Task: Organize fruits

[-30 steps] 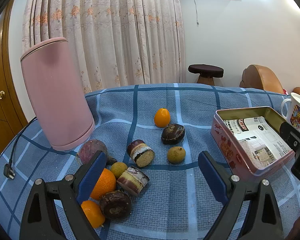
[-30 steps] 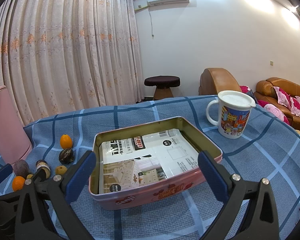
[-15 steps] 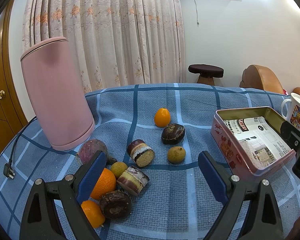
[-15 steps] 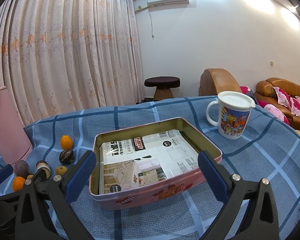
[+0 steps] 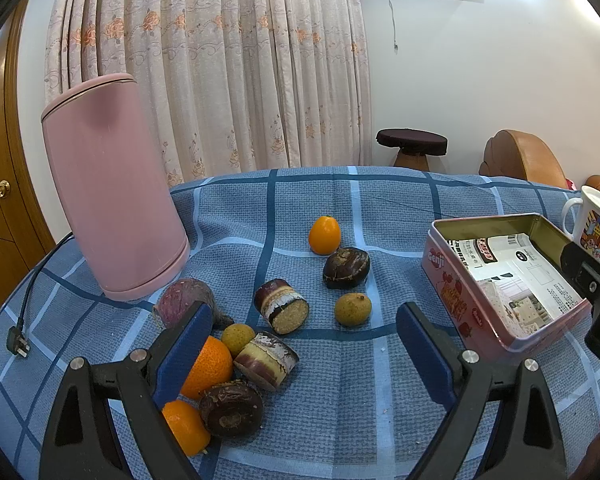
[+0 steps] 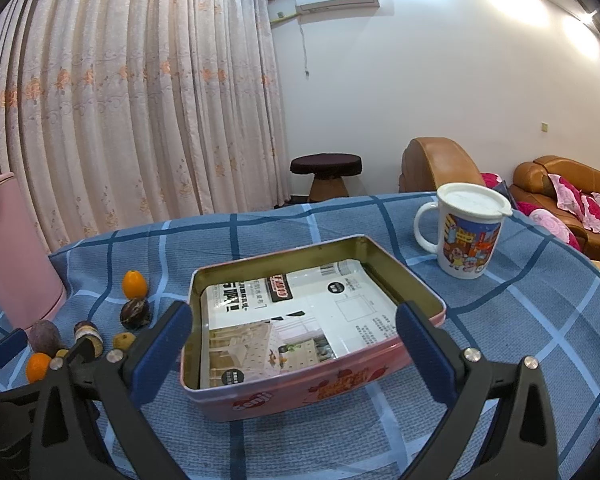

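Observation:
Several fruits lie on the blue checked tablecloth (image 5: 340,400): a small orange kumquat (image 5: 324,235), a dark water chestnut (image 5: 346,267), a longan (image 5: 352,309), two cut sugarcane pieces (image 5: 281,312) (image 5: 266,360), an orange (image 5: 206,368), another dark chestnut (image 5: 231,409) and a purple fruit (image 5: 184,306). The pink tin (image 5: 448,276) (image 6: 300,392) stands open at the right, lined with printed paper. My left gripper (image 5: 302,344) is open above the cloth, near the fruit pile. My right gripper (image 6: 294,348) is open, its jaws on either side of the tin's front.
A tall pink kettle (image 5: 112,188) with a black cord and plug (image 5: 18,346) stands at the left. A lidded cartoon mug (image 6: 466,236) stands right of the tin. Curtains, a stool (image 6: 326,170) and sofas lie beyond the table.

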A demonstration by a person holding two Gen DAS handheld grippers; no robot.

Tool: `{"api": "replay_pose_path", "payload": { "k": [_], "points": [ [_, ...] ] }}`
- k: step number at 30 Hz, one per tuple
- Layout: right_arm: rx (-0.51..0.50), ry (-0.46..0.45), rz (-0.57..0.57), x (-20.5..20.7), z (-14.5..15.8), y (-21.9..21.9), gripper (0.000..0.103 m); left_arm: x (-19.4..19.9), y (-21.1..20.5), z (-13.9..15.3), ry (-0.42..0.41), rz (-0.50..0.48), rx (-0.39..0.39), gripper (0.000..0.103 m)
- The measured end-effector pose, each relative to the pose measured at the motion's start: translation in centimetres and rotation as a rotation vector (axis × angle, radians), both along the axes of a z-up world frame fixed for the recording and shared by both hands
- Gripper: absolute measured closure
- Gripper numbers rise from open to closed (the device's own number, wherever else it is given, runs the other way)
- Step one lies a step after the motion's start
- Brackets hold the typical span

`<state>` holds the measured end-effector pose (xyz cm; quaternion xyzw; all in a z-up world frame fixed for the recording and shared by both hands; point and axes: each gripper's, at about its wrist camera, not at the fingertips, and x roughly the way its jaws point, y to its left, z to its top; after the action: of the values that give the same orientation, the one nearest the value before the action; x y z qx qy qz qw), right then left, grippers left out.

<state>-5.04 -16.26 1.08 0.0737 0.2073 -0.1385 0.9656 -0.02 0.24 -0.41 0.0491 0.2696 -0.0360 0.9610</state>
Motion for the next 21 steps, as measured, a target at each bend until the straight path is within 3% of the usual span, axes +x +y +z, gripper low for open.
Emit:
{"api": "replay_pose_path", "payload": {
  "k": [12, 17, 21],
  "points": [
    [-0.015, -0.01, 0.021, 0.1, 0.1, 0.4, 0.0, -0.2, 0.0, 0.0, 0.01, -0.019, -0.01, 0.009],
    [-0.018, -0.011, 0.036, 0.0, 0.1, 0.6, 0.008, -1.0, 0.9, 0.3, -0.011, -0.05, 0.022, 0.009],
    [-0.013, -0.007, 0.08, 0.1, -0.1, 1.0, 0.019, -1.5, 3.1, 0.5, 0.0, -0.071, 0.0, 0.009]
  ]
}}
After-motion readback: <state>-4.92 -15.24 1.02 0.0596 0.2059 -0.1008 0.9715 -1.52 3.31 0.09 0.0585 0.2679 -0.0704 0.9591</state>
